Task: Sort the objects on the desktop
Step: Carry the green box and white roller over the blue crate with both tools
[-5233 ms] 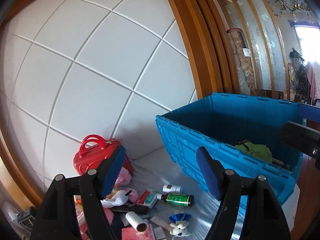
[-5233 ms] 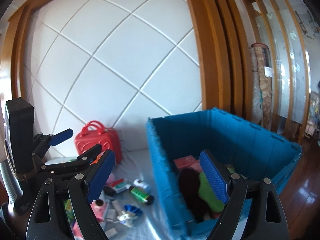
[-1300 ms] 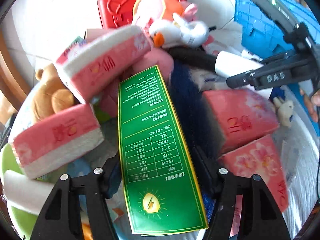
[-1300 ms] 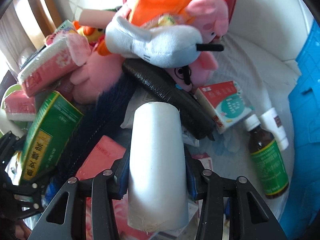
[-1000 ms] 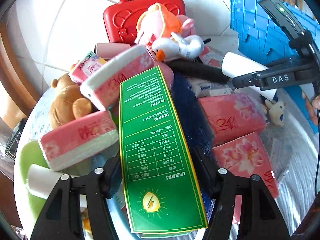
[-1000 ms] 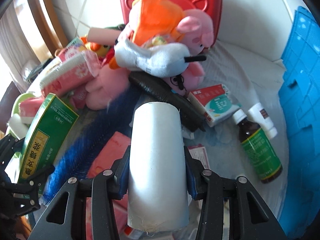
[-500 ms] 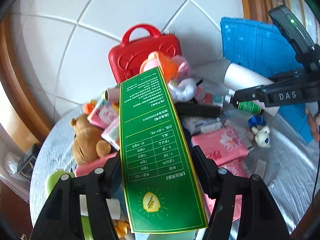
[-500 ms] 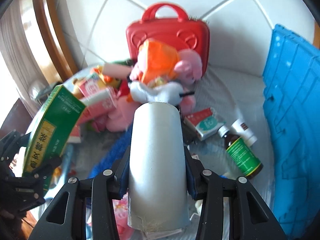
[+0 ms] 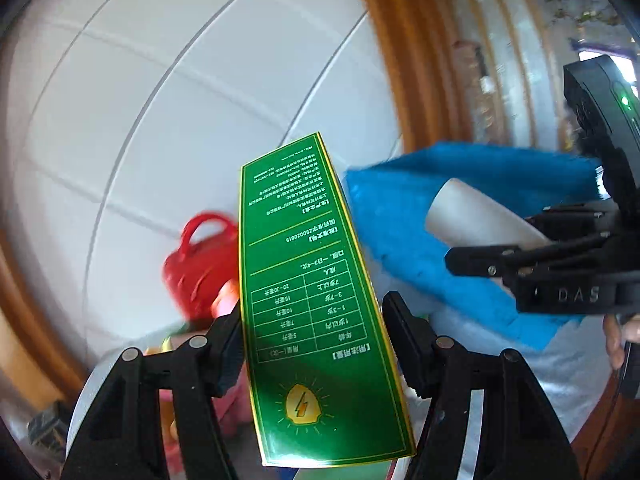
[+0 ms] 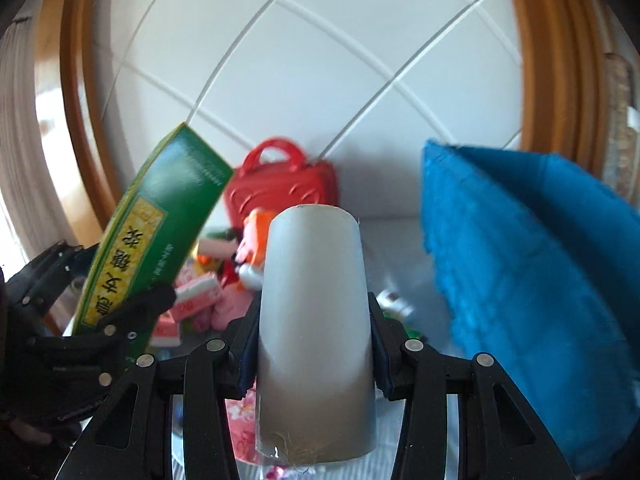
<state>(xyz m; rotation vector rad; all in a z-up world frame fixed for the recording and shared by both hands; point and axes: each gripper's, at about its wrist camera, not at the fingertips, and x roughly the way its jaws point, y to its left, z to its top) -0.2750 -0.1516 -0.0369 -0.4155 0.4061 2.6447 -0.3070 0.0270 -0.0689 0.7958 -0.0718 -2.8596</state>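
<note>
I see a long green box [image 9: 316,300] with gold edging, rows of printed text, a small table and a yellow lightning badge near its lower end. It stands lengthwise between the fingers of my left gripper [image 9: 312,344], raised clear of the clutter. In the right wrist view the same box shows a yellow label with large characters along its side. My other item is a pale grey-white roll [image 10: 314,336], a smooth cylinder with some fluff stuck at its near end.

Ahead and to the right stands the blue crate [image 10: 520,280], its near corner and ribbed wall blurred. Between the crate wall and the red case [image 10: 280,188] there is an open strip of pale table cover [image 10: 392,236]. Behind everything rises a white tiled wall [image 10: 320,60] framed by brown wood. Soft toys and pink packets [image 10: 196,296] lie heaped below the red case.

My left gripper pinches the green box by its long sides. My right gripper [image 10: 314,352] clamps the roll, both pads pressed against its sides.
</note>
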